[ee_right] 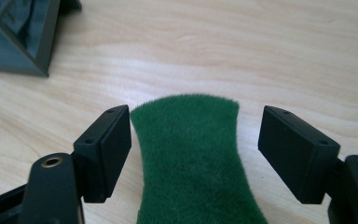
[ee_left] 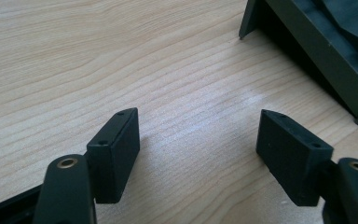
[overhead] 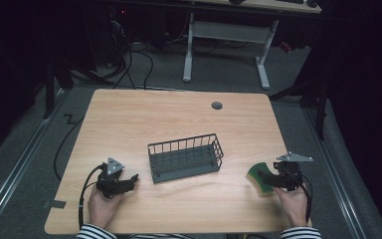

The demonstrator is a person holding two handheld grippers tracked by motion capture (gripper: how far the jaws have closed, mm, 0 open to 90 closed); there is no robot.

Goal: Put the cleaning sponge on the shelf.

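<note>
Right gripper (ee_right: 196,135) wide around green sponge (ee_right: 193,158), unpinched; left gripper (ee_left: 198,140) wide over bare table (ee_left: 74,60); basket (overhead: 185,158) between them from above.

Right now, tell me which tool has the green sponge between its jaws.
The right tool: its open jaws straddle the green sponge. The left tool has bare table between its jaws.

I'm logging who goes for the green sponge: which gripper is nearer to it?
Right. The right gripper straddles the green sponge, jaws open; the left gripper sits beyond the wire basket.
</note>
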